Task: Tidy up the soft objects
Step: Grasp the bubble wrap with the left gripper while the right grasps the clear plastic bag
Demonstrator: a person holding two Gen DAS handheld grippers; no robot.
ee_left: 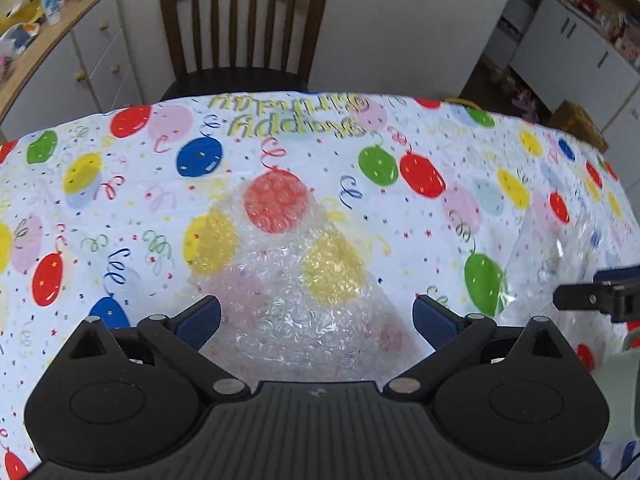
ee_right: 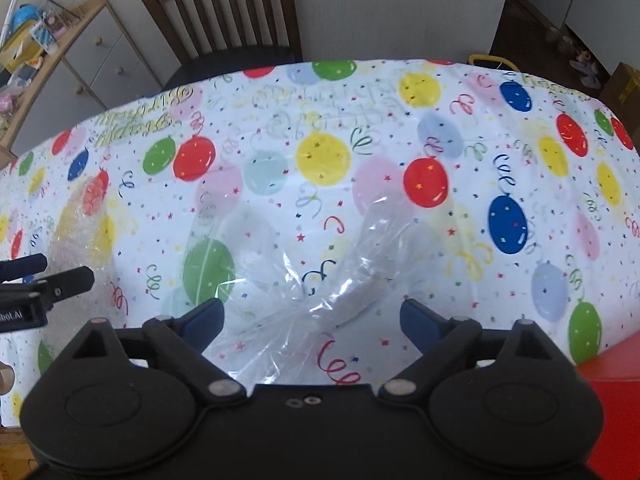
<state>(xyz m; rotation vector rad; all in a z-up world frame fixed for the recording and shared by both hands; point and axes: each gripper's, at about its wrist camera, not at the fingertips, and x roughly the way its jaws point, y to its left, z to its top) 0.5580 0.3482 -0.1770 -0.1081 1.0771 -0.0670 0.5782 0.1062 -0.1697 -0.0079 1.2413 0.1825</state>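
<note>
The left tongs (ee_left: 316, 320) stood spread wide over a sheet of bubble wrap (ee_left: 288, 264) that lay flat on the table (ee_left: 120, 208), its balloon-print cloth showing through the bubbles; nothing sat between the blue pads (ee_left: 200, 322), which hung clear of the wrap on either side. In the left view the wrap ran from 6 o'clock up toward the centre, and the other tool poked in at 3 o'clock. The right tongs (ee_right: 312, 318) were likewise spread, pinching nothing, above a crumpled clear plastic bag (ee_right: 332, 272) on the same cloth (its creases caught the light near the middle of the right view). In that view the bubble wrap (ee_right: 80, 232) lay off at 9 o'clock, well apart from the bag, with the left tool just below it. A wooden chair (ee_left: 244, 24) stood past the far table edge at 12 o'clock, and a cabinet (ee_left: 92, 52) at 10 o'clock.
</note>
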